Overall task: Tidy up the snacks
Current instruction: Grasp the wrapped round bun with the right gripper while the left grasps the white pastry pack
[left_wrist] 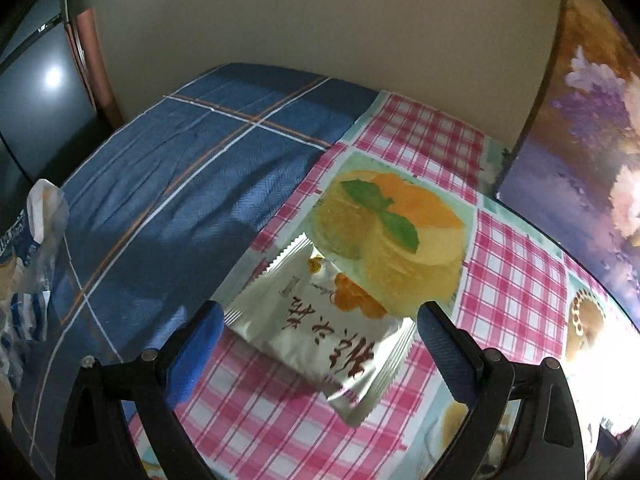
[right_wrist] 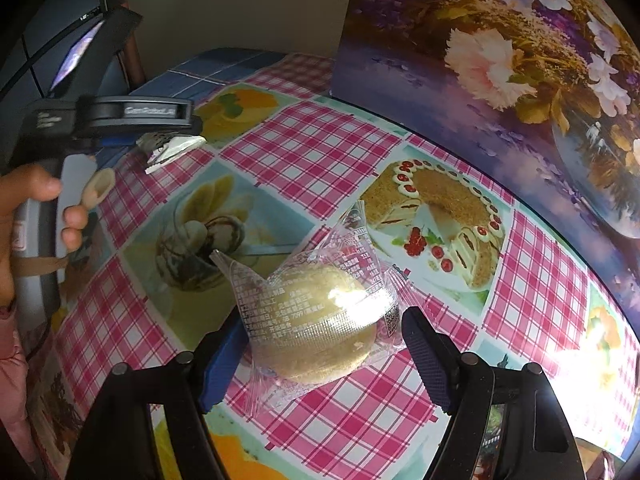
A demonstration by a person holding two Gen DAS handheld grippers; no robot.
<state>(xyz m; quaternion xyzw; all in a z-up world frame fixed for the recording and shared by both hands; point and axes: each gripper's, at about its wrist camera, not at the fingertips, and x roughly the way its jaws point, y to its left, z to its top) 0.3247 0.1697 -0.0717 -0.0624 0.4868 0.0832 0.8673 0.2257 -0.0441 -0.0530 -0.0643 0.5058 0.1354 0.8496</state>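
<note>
A silver foil snack packet (left_wrist: 320,320) with dark red characters hangs tilted just above the tablecloth, with my left gripper (left_wrist: 318,320) shut on it, pads at its two side edges. In the right wrist view the left gripper (right_wrist: 176,140) shows at the upper left with the silver packet (right_wrist: 168,148) at its tip. A round yellow cake in a clear printed wrapper (right_wrist: 320,320) lies on the cloth. My right gripper (right_wrist: 324,328) is shut on it, both blue pads against the wrapper's sides.
The table carries a pink checked cloth (right_wrist: 312,152) with dessert pictures. A blue plaid cloth (left_wrist: 180,180) covers its far left part. A floral panel (right_wrist: 500,60) stands along the right. Crumpled plastic bags (left_wrist: 40,232) lie at the left edge. A person's hand (right_wrist: 32,200) holds the left gripper's handle.
</note>
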